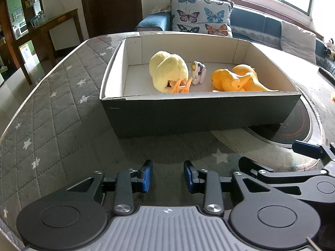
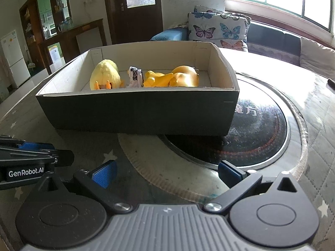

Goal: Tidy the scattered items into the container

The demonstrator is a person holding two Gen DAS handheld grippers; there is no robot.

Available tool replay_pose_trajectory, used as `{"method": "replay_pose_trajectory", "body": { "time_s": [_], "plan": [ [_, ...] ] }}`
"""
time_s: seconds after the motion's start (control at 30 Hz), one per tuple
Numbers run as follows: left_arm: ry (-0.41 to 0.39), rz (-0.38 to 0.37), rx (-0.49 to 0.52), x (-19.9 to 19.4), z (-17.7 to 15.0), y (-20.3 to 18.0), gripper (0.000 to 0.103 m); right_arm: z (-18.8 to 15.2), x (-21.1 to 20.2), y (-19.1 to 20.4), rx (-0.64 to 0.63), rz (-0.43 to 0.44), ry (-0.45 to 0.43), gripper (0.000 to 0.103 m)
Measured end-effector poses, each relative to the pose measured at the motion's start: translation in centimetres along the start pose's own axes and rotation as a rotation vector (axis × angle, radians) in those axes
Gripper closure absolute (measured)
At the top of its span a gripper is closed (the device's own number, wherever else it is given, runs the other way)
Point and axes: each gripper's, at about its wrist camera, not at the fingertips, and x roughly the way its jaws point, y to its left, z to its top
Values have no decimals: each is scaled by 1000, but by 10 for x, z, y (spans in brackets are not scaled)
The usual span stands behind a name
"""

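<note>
A dark cardboard box [image 1: 188,115] with a white inside stands on the table; it also shows in the right wrist view [image 2: 136,110]. In it lie a pale yellow plush chick [image 1: 167,72] [image 2: 104,75], a small white astronaut figure [image 1: 199,72] [image 2: 135,76] and an orange rubber toy [image 1: 238,78] [image 2: 173,79]. My left gripper [image 1: 168,176] is open and empty, low over the table in front of the box. My right gripper [image 2: 167,172] is open wide and empty, beside the left one, also in front of the box.
The table has a grey quilted cover with stars [image 1: 52,108] under glass. A round black hotplate [image 2: 257,133] is set in the table, partly under the box. A sofa with butterfly cushions [image 1: 201,18] stands behind. A small yellow thing [image 1: 333,98] lies at the far right edge.
</note>
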Motion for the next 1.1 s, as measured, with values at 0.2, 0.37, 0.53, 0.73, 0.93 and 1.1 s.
{"method": "replay_pose_trajectory", "body": {
  "time_s": [0.2, 0.37, 0.53, 0.73, 0.93, 1.1],
  "plan": [
    [1, 5, 2, 3, 4, 2, 68, 2, 5, 0, -2, 4, 8, 0],
    [3, 6, 5, 6, 7, 2, 68, 4, 7, 0, -3, 4, 10, 0],
    [2, 7, 7, 7, 8, 2, 68, 5, 10, 0, -4, 3, 13, 0],
    [4, 9, 10, 8, 9, 1, 68, 5, 11, 0, -3, 1, 14, 0],
    [0, 16, 13, 9, 11, 1, 68, 7, 13, 0, -5, 2, 17, 0],
    [0, 17, 7, 10, 12, 3, 68, 8, 15, 1, -7, 2, 17, 0]
  ]
}}
